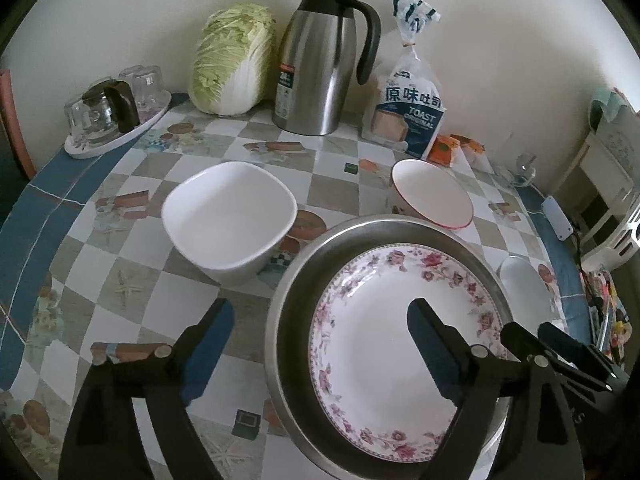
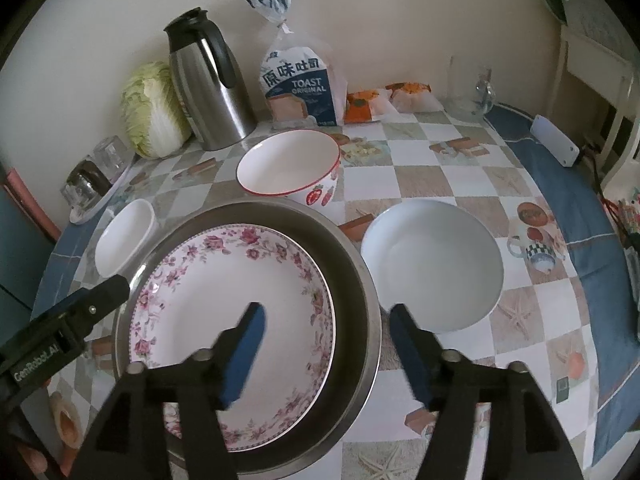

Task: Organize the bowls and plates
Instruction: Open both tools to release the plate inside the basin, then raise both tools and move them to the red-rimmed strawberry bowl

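While both fingers gape empty, left gripper straddles steel basin rim, right gripper likewise, floral plate inside

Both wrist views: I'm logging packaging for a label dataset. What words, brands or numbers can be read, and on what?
"原味吐司" on the bread bag.
"TOAST ORIGINAL" on the same bag, below the Chinese characters.
"GenRobot_AI" on the body of the left gripper, seen in the right wrist view.
Red-and-white sticker on the steel thermos jug: blurred, unreadable.
Orange snack packets: print too small to read.
Small print at the bread bag's bottom: unreadable.
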`<move>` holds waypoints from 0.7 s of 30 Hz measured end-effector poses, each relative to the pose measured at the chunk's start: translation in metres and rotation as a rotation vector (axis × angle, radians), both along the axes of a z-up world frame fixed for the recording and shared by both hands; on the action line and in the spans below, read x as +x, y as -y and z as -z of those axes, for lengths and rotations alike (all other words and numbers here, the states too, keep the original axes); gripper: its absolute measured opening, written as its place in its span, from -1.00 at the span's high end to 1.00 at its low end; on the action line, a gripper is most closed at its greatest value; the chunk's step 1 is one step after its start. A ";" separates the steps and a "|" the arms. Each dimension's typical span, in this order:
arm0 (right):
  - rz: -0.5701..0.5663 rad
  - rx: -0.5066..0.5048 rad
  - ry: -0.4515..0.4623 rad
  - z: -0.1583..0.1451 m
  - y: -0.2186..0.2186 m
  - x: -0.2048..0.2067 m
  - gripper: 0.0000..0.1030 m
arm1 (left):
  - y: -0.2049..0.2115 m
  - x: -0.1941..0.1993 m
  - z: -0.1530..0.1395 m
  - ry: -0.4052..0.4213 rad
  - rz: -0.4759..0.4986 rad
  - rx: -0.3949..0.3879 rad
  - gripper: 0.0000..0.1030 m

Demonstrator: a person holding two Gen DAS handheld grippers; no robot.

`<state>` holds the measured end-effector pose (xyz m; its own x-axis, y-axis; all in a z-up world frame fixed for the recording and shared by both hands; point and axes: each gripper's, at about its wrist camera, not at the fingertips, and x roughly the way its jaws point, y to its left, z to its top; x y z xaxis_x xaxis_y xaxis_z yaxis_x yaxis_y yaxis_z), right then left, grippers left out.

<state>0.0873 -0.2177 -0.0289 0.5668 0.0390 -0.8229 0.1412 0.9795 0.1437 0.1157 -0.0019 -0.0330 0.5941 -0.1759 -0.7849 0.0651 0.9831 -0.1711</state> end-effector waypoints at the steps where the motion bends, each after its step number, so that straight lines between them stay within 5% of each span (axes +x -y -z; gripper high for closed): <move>1: -0.002 -0.002 0.001 0.000 0.000 0.000 -0.48 | -0.001 0.000 0.000 -0.001 -0.006 0.002 -0.73; 10: -0.009 -0.004 -0.007 0.004 -0.001 0.001 -0.85 | -0.007 0.002 0.004 -0.008 -0.046 0.016 -0.78; 21: 0.003 -0.004 -0.010 0.006 0.002 0.001 -0.99 | -0.011 0.003 0.009 -0.032 -0.079 0.037 -0.80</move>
<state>0.0880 -0.2198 -0.0351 0.5589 0.0344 -0.8285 0.1451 0.9797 0.1386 0.1184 0.0090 -0.0422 0.5796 -0.1000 -0.8087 -0.0177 0.9907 -0.1352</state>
